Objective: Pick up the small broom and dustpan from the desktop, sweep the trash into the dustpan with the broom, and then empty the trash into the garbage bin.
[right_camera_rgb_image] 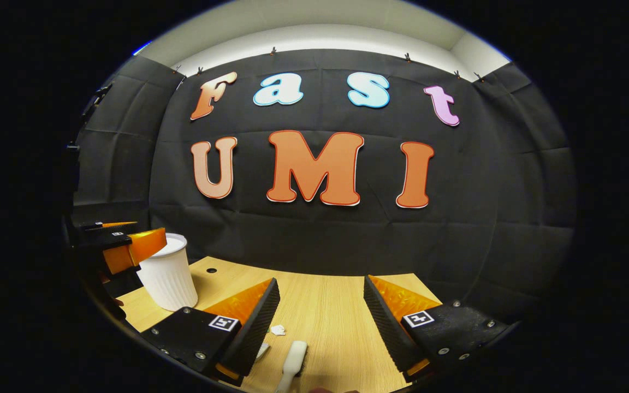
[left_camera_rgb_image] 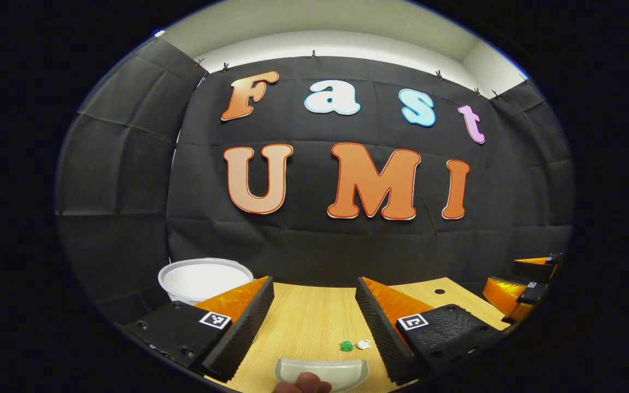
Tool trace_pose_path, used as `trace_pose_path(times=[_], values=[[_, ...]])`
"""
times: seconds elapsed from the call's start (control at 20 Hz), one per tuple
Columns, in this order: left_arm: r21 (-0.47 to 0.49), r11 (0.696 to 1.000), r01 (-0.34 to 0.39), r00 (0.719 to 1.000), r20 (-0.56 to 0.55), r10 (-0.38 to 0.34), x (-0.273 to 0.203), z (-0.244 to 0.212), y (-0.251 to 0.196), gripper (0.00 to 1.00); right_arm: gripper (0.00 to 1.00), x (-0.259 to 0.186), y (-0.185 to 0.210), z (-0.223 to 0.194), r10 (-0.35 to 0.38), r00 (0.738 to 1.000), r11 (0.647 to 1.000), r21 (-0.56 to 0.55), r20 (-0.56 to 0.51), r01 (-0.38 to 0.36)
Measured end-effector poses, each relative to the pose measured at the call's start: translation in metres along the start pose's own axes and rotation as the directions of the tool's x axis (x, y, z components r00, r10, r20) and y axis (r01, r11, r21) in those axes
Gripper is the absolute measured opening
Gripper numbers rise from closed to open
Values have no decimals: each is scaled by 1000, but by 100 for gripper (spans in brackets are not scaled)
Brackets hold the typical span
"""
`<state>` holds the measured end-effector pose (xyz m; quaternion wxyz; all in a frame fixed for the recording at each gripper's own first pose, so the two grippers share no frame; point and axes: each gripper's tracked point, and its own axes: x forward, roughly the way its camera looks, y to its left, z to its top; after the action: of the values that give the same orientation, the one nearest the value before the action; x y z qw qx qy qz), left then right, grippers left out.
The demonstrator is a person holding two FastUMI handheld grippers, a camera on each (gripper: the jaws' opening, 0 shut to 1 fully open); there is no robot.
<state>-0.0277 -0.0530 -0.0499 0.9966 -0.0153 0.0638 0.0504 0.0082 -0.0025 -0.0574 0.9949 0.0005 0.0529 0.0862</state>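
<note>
In the left gripper view my left gripper (left_camera_rgb_image: 314, 319) is open above the wooden desktop (left_camera_rgb_image: 309, 322), nothing between its fingers. Below it lies the pale dustpan (left_camera_rgb_image: 321, 372), with a fingertip at its near edge. A green scrap (left_camera_rgb_image: 346, 345) and a white scrap (left_camera_rgb_image: 364, 344) of trash lie just beyond the dustpan. The white garbage bin (left_camera_rgb_image: 204, 278) stands at the far left. In the right gripper view my right gripper (right_camera_rgb_image: 321, 319) is open over the desk. The small white broom (right_camera_rgb_image: 294, 357) lies between its fingers, untouched. A white scrap (right_camera_rgb_image: 278, 329) lies by the left finger. The bin (right_camera_rgb_image: 168, 273) stands left.
The right gripper (left_camera_rgb_image: 527, 289) shows at the right edge of the left gripper view; the left gripper (right_camera_rgb_image: 118, 243) shows at the left of the right gripper view, next to the bin. Black cloth walls close off the desk's back and sides. Two small holes (left_camera_rgb_image: 439, 291) mark the desktop.
</note>
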Motion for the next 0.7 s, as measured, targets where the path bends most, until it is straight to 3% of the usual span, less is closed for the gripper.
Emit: trace_pose_path(times=[0.7], values=[[8,1000,20,999,35,-20,1,5,5,94,93,-4,4,-2,-47,999,999,11,0,47]])
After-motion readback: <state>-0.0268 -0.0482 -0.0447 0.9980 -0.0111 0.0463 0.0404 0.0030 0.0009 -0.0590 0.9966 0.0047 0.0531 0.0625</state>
